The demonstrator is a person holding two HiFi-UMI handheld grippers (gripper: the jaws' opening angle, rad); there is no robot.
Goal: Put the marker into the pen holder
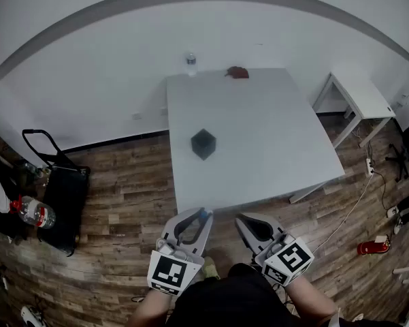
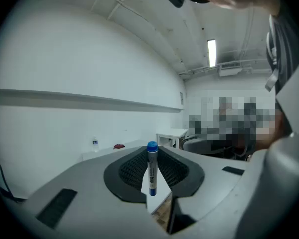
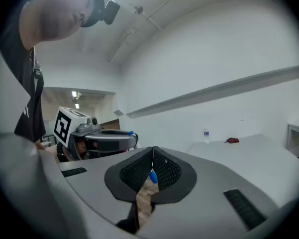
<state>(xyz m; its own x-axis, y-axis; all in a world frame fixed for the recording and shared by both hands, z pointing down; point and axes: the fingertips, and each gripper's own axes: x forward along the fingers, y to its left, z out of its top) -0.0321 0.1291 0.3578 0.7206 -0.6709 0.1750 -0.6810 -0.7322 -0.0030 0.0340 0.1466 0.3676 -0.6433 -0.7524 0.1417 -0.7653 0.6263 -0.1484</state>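
A black cube-shaped pen holder (image 1: 203, 144) stands on the white table (image 1: 272, 135), left of its middle. My left gripper (image 1: 203, 214) hovers over the wooden floor just short of the table's near edge. It is shut on a white marker (image 2: 152, 172) with a blue cap (image 2: 152, 147), which stands upright between the jaws of the left gripper (image 2: 152, 159). Close by on the right, my right gripper (image 1: 240, 219) is shut with nothing in it. Its pads meet in the right gripper view (image 3: 152, 156). The left gripper (image 3: 102, 140) shows there at the left.
A water bottle (image 1: 190, 63) and a small red-brown object (image 1: 237, 73) sit at the table's far edge. A small white side table (image 1: 359, 95) stands to the right. A black trolley case (image 1: 64, 196) and a bottle (image 1: 34, 212) are on the floor at left.
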